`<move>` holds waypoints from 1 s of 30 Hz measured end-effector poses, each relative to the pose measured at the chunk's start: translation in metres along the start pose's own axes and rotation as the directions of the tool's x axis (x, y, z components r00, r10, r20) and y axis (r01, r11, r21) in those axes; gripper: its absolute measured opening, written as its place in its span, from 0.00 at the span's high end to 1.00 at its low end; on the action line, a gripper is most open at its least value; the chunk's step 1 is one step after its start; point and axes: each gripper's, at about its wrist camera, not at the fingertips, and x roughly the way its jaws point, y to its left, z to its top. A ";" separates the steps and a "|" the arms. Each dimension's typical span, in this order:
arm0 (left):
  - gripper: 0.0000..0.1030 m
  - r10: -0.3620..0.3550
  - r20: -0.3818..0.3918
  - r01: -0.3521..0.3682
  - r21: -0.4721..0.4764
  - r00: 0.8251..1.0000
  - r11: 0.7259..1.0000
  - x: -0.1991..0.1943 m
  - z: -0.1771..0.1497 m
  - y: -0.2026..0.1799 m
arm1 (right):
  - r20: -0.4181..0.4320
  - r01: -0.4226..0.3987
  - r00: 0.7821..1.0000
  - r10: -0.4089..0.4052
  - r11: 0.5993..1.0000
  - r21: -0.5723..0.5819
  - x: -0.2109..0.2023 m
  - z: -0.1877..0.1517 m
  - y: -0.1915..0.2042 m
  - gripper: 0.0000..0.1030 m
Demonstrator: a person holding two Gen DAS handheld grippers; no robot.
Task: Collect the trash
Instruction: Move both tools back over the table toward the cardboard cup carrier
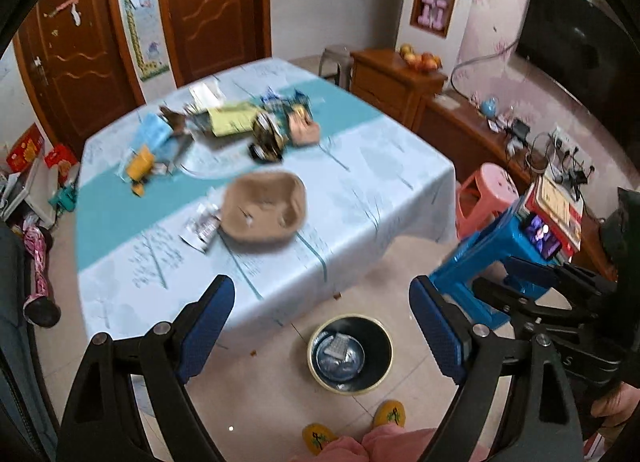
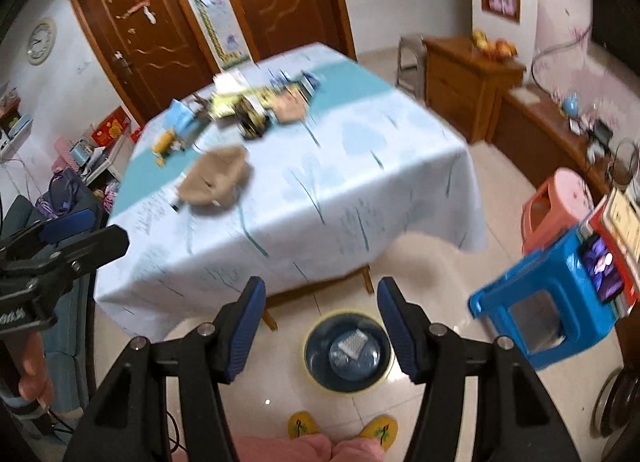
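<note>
Hovering above the bin (image 2: 347, 350): left gripper (image 1: 322, 326) and right gripper (image 2: 321, 332), both spread wide and empty.
Trash pile (image 1: 224, 130) lies beyond them on the table (image 1: 380, 182); one scrap sits in the bin.

tablecloth (image 1: 380, 182) is pale blue with a teal band across it and thin dark line doodles, the crumpled paper bag (image 1: 264, 208) plain tan. trash bin (image 1: 350, 354) is dark navy inside with a cream rim. stools: one bright blue (image 2: 560, 298), one pink (image 2: 556, 202). slippers (image 1: 394, 414) yellow with little green sprigs
</note>
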 end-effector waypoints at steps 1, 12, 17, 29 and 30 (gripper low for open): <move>0.15 0.004 0.011 -0.003 -0.005 1.000 1.000 -0.006 0.005 0.005 | 0.010 -0.004 1.000 0.004 1.000 -0.006 -0.005 0.004 0.004 0.43; 0.15 0.055 0.119 -0.049 -0.056 0.991 0.997 -0.022 0.032 0.049 | 0.087 -0.011 0.996 0.021 0.994 -0.109 -0.009 0.048 0.057 0.43; 0.15 0.094 0.097 -0.083 -0.104 0.991 0.991 -0.005 0.039 0.069 | 0.080 -0.016 0.996 0.026 0.992 -0.121 0.012 0.071 0.077 0.43; 0.16 0.185 -0.079 -0.199 -0.237 0.980 0.951 0.082 0.039 0.127 | -0.153 -0.085 0.986 0.066 0.989 -0.121 0.129 0.120 0.077 0.43; 0.16 0.183 -0.100 -0.202 -0.247 0.978 0.948 0.091 0.039 0.131 | -0.186 -0.099 0.979 0.078 0.989 -0.110 0.141 0.124 0.075 0.43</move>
